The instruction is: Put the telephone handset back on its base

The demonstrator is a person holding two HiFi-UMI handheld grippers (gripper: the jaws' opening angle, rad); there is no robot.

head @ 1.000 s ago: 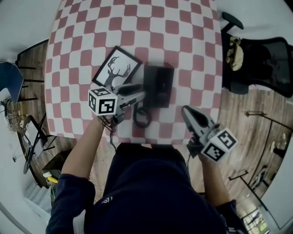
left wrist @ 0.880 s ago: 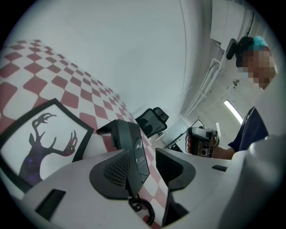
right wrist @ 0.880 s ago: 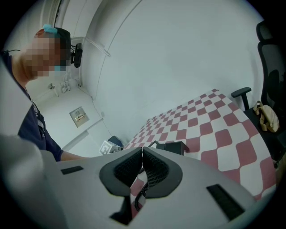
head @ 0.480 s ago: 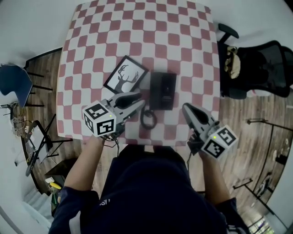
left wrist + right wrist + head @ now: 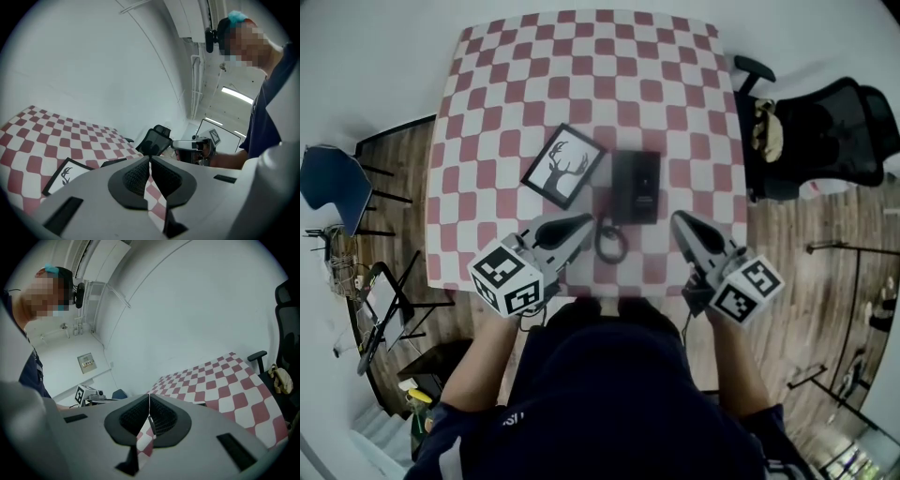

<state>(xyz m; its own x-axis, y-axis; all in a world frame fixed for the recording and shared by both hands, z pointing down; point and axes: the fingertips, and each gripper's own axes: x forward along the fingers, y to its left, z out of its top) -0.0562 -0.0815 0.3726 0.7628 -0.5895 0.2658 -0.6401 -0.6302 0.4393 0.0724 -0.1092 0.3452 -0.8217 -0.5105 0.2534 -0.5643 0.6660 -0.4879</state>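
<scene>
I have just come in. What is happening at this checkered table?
A person holds a tool in each hand above the near edge of the checkered table. The black handset seems to lie on its base. The coiled cord loops in front of it, and a framed deer picture lies beside it. Neither tool touches the phone. The left tool is closing its jaws with nothing between them. The right tool is shut and empty. The task looks done.

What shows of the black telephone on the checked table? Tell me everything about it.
The black rectangular plastic telephone lies flat on the red-and-white checked tablecloth, near the person's edge. Its handset seems seated along the left side. A black cord loops from its near end. The framed deer picture lies close on its left.
</scene>
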